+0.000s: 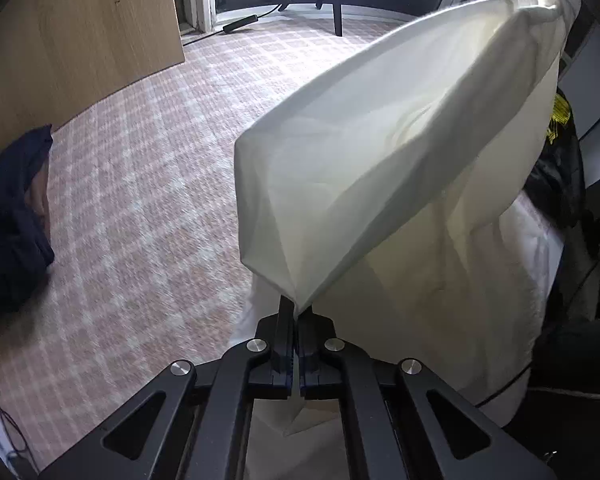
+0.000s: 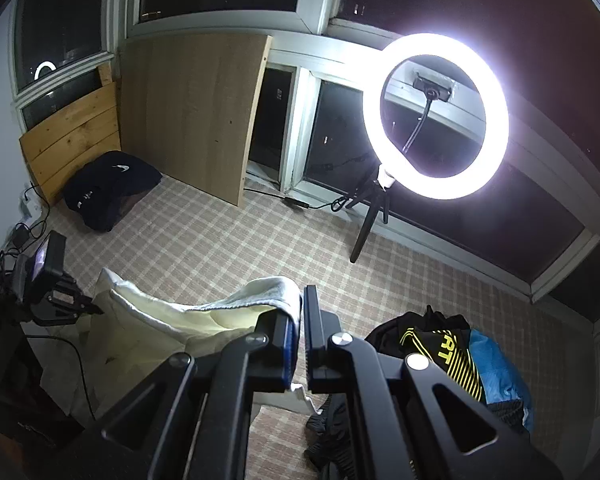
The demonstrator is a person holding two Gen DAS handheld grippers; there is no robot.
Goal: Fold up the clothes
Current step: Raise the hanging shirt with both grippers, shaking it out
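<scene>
Two grippers hold one white cloth (image 1: 380,152) up off the plaid floor (image 1: 140,200). Nearest in the left wrist view, the left gripper (image 1: 297,312) points steeply down, its jaws clamped on a gathered corner of the cloth; a small tail of fabric pokes out behind the pads. From that pinch the cloth rises as a long taut band, its long axis running from near centre up to the far right, with looser folds hanging below it on the right.

In the right wrist view the right gripper (image 2: 303,312) tilts down at a shallower angle, jaws pressed together on a rolled edge of the cloth (image 2: 204,316), which drapes over the left finger and stretches left toward the left gripper (image 2: 88,308), seen side-on at the left edge. So the cloth lies level between the two, sagging in the middle.

Just right of the right gripper lies a black-and-yellow garment (image 2: 440,348) beside a blue one (image 2: 500,376). Farther left, a dark garment (image 2: 108,188) lies by a board (image 2: 188,112) leaning against the window wall. Far right stands a lit ring light (image 2: 436,116) on its tripod.
</scene>
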